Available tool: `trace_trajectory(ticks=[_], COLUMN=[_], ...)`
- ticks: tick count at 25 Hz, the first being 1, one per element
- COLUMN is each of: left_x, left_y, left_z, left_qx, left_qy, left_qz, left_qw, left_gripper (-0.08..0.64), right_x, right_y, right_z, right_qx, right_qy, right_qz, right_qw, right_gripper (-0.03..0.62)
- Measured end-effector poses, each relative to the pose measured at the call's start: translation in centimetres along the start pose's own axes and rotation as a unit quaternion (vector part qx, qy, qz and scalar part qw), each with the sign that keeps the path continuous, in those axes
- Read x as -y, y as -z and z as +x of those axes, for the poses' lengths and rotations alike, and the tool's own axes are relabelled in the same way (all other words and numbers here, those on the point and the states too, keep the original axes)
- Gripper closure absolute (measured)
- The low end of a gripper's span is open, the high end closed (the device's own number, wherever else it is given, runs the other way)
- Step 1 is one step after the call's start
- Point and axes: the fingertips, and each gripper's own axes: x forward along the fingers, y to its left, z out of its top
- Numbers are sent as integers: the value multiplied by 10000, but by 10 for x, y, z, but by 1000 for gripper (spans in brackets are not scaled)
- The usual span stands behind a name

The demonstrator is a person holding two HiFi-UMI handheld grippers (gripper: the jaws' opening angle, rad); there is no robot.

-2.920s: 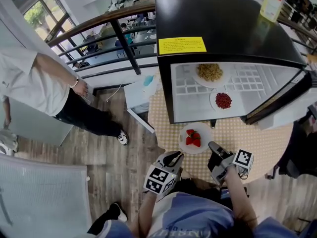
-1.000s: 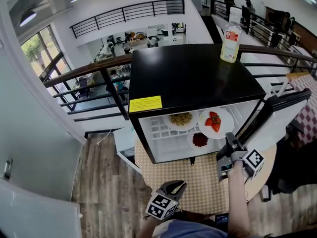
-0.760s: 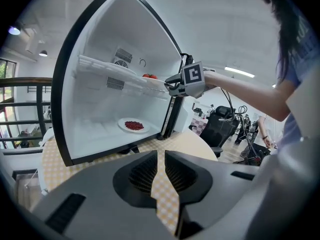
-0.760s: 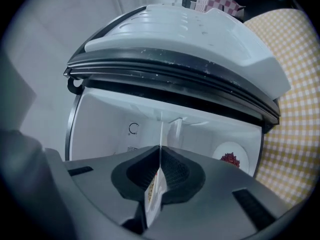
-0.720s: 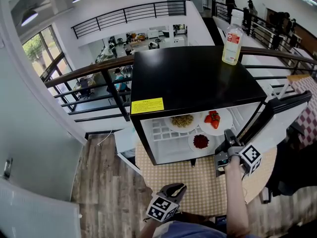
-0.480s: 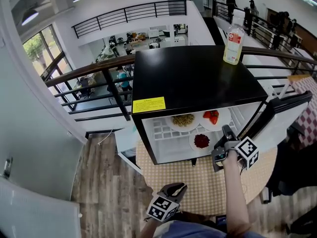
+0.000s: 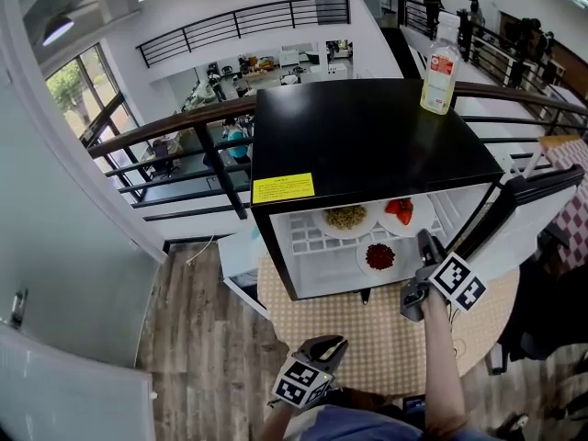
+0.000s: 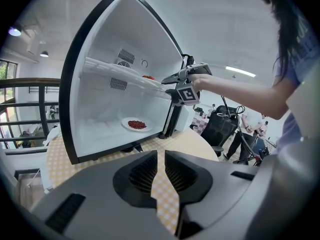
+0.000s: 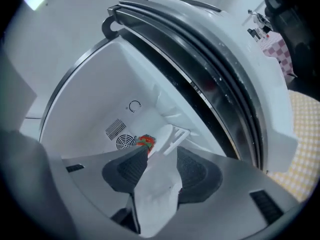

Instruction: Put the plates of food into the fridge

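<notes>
The black fridge [image 7: 367,145] stands open on the checked table. On its upper shelf lie a plate of noodles [image 7: 345,217] and a plate of strawberries [image 7: 401,211]; a plate of red beans [image 7: 379,256] lies on the floor below. My right gripper [image 7: 425,239] reaches into the upper shelf at the strawberry plate's near rim. Its jaws have just been opening and stand open, with the plate's white rim [image 9: 156,181] between them and the strawberries [image 9: 145,141] beyond. My left gripper [image 7: 331,341] hangs low over the table, shut on nothing [image 8: 161,156].
The fridge door [image 7: 524,205] swings out to the right, close beside my right arm. A clear bottle [image 7: 439,78] stands on the fridge top. The round checked table [image 7: 367,329] carries the fridge. A black chair [image 7: 551,315] is at the right, a railing [image 7: 184,136] behind.
The strawberry plate went from the table up onto the upper shelf in my right gripper. That gripper has rolled, drawn back a little and opened. The left gripper has stayed put.
</notes>
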Motion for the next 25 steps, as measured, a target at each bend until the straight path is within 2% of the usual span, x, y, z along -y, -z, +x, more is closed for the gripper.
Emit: trace_trajectory(ticks=[3, 8, 11, 14, 20, 25], left_x=[0, 1, 7, 13, 25, 33], left_y=[0, -2, 1, 3, 11, 12], left_z=[-3, -6, -7, -6, 2, 13], left_qx=[-8, -15, -61, -99, -128, -136], left_qy=[-7, 18, 90, 188, 406, 537], left_qz=[23, 68, 85, 97, 62, 177], left_qw=[10000, 10000, 9999, 9997, 9991, 9983], left_gripper=[518, 518, 518, 518, 518, 518], right_x=[1, -3, 1, 13, 46, 59], right_y=[7, 37, 54, 74, 127, 155], right_z=[-13, -41, -67, -91, -136, -171], right_qx=[-103, -770, -976, -1206, -1800, -2216], right_qy=[-60, -356, -465, -476, -350, -335], right_qz=[-84, -242, -349, -386, -514, -647], right_qw=[9999, 9961, 9935, 9908, 9817, 9724], right_gripper=[416, 416, 422, 456, 465, 480])
